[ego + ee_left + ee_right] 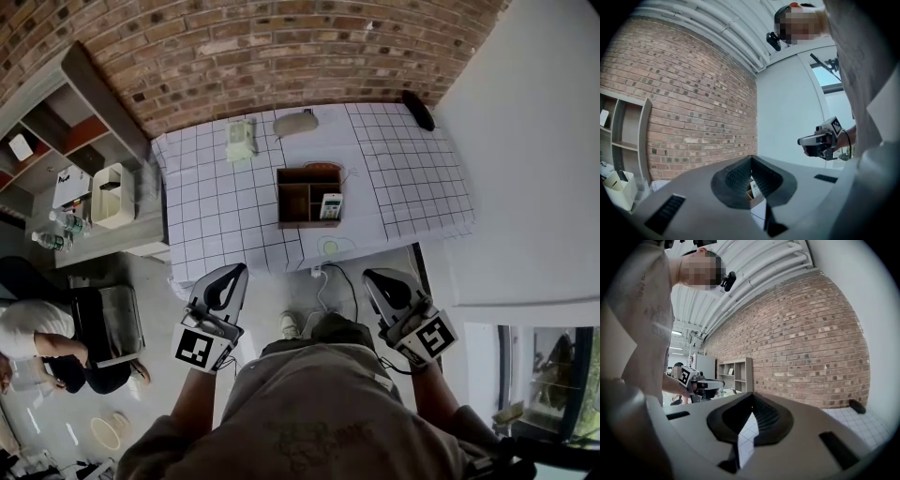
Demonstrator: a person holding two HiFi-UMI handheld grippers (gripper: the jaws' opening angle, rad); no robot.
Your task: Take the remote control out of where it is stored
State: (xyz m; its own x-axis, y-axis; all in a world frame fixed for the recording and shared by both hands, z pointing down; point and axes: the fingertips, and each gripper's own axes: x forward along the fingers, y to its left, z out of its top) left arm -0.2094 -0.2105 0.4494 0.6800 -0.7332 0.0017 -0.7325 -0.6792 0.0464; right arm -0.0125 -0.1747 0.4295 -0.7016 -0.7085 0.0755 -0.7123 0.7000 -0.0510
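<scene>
The remote control (331, 206) sits untouched in its organizer (292, 223), well ahead of both claws. We hold the left claw (238, 272) and the right claw (371, 277) closed and empty.

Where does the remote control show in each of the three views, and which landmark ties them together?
Head view: remote control in the wooden box, lower right compartment, mid-table.
Left gripper view: remote control, a pale sliver in the gap under the closed jaw tips.
Right gripper view: not in it; only gridded cloth.
Shared landmark: brick wall.
</scene>
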